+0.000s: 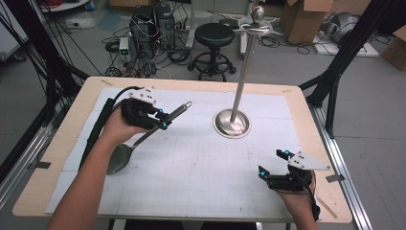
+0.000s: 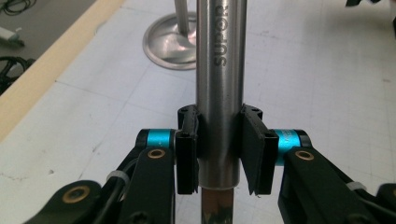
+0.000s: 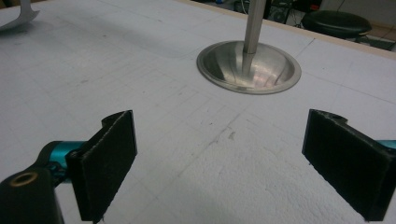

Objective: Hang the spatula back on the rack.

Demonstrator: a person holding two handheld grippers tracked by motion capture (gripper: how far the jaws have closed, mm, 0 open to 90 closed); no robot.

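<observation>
A steel ladle (image 1: 125,152) hangs tilted over the white mat (image 1: 191,163) at the left, its bowl low and its handle end (image 1: 184,107) pointing up and to the right. My left gripper (image 1: 160,120) is shut on the handle; in the left gripper view the pads (image 2: 187,140) press both sides of the steel handle (image 2: 219,70). A steel stand (image 1: 232,123) with a round base and a tall pole rises at the mat's centre back, also seen as the stand base (image 2: 175,44) and the stand base (image 3: 247,67). My right gripper (image 1: 274,163) rests open near the front right, its jaws wide with nothing between them (image 3: 224,158).
The pole's top (image 1: 256,24) carries a cross arm and a ball. A wooden table edge (image 1: 191,82) runs around the mat. Behind the table stand a black stool (image 1: 214,36), computer cases (image 1: 151,24) and cardboard boxes (image 1: 306,19). Black frame legs (image 1: 342,52) flank the table.
</observation>
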